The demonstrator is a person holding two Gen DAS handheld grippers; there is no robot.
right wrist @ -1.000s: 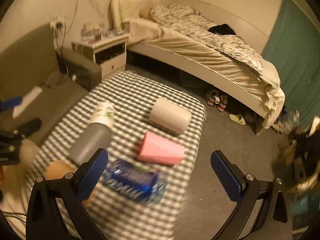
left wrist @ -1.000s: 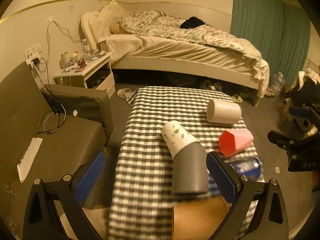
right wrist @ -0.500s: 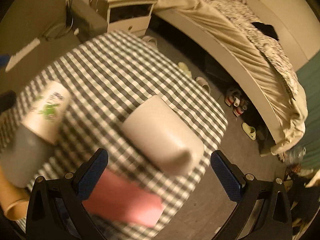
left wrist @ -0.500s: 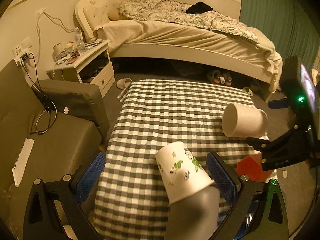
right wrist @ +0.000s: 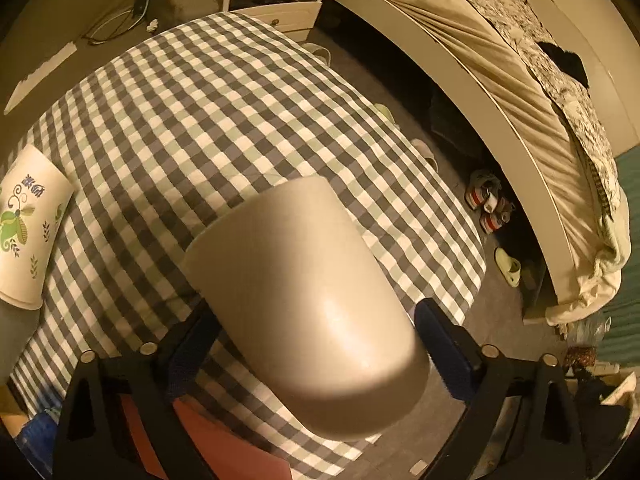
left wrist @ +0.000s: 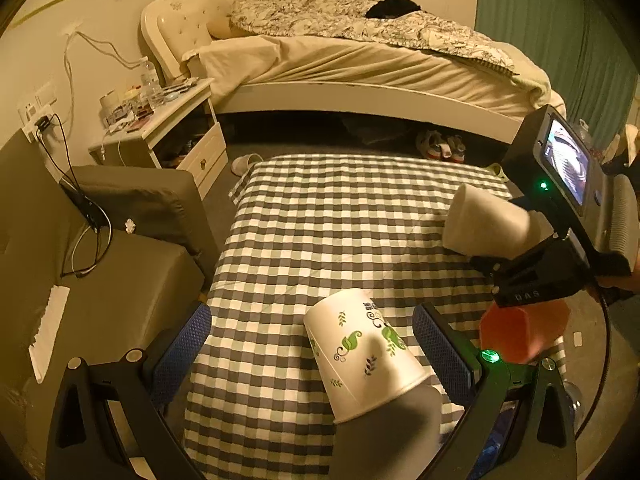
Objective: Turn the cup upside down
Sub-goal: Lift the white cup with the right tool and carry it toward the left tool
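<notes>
The beige cup (right wrist: 304,304) lies on its side between the fingers of the right gripper (right wrist: 316,344), base pointing away toward the far end of the tabletop (right wrist: 224,96), mouth toward the gripper body. The blue pads sit at either flank of the cup near its rim; whether they press the wall or only bracket it cannot be told. In the left wrist view the same cup (left wrist: 490,222) appears at the right edge of the checked cloth, with the right gripper's black frame (left wrist: 536,276) behind it; whether it rests on the cloth or is lifted clear is not visible.

The left gripper (left wrist: 312,344) stands wide, its pads well apart, closed on nothing. Between its fingers lies a white paper cup with green leaf print (left wrist: 360,356), tipped on its side and nested over a grey cup (left wrist: 384,440). A pink cup (left wrist: 524,332) lies near the tabletop's right edge, partly hidden by the right gripper. A bed (left wrist: 360,60) and a nightstand (left wrist: 160,120) stand beyond.
</notes>
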